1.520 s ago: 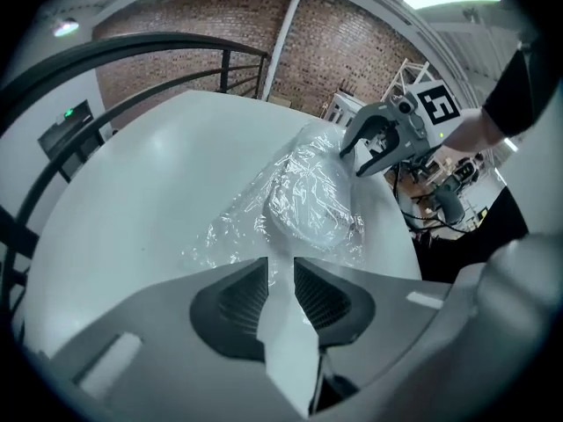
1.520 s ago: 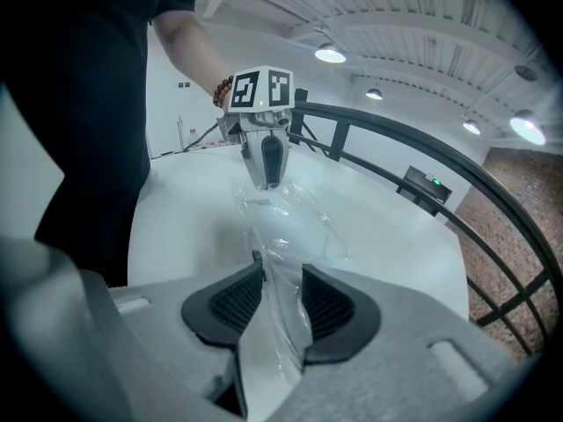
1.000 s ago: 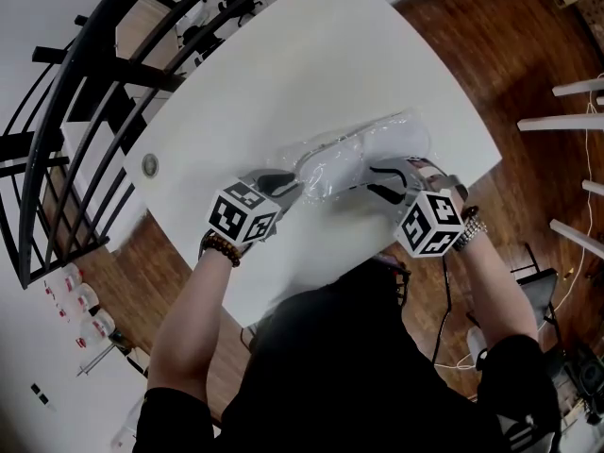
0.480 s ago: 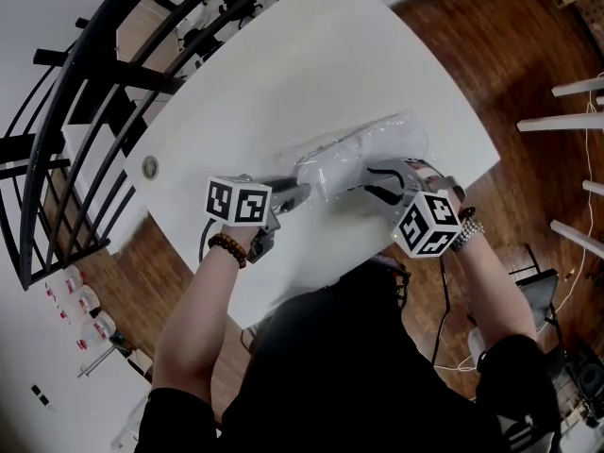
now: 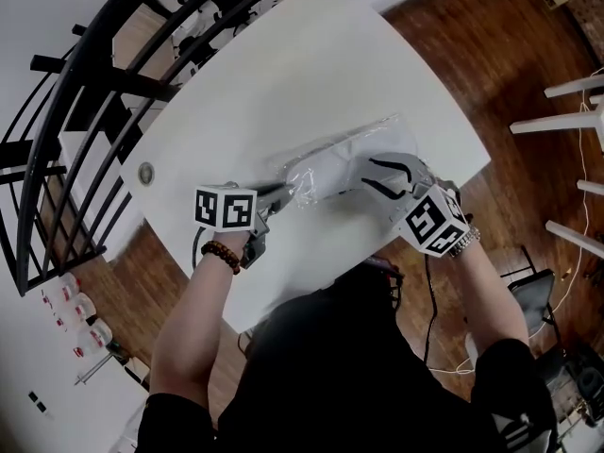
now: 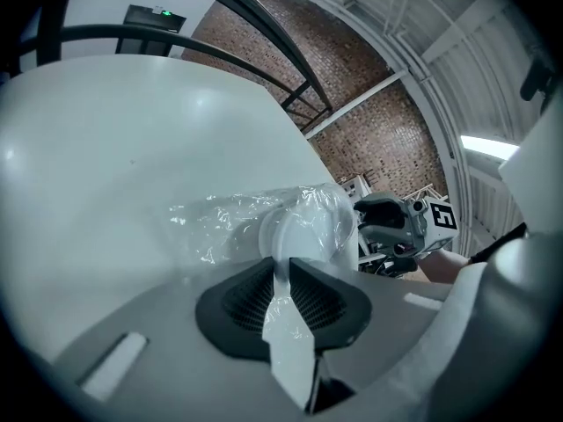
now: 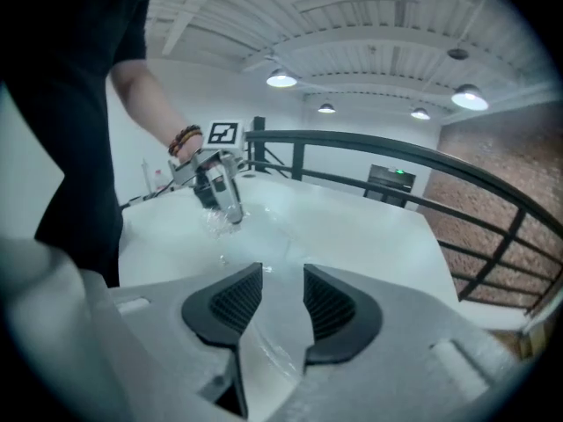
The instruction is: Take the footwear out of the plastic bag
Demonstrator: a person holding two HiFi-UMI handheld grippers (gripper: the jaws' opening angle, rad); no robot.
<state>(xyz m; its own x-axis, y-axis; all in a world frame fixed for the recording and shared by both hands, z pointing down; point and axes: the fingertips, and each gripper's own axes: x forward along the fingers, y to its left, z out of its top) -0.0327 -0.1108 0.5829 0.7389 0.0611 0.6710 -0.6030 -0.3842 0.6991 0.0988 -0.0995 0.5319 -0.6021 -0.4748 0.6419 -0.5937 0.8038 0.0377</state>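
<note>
Head view, from the left: the left gripper [image 5: 283, 194] has rolled over since a second ago. Its jaws have just been closing, and they now clench on the near edge of the plastic bag [image 5: 332, 161]. The film is drawn taut back from that gripper's fingertips. The footwear [image 5: 326, 173] is still inside the bag, just beyond them. At the far side, the right gripper [image 5: 366, 174] has lifted a little but keeps its grasp on the bag's other end. With both ends held, I judge that the film can now be pulled off the footwear.

Only the left gripper view shows the strip of film pinched between the pads, with the pale rounded footwear straight ahead of the tips. The right gripper view shows something pale and film-covered filling the gap between its pads. Only the head view shows the whole bag stretched between the two sets of fingers over the table [image 5: 283, 83].
</note>
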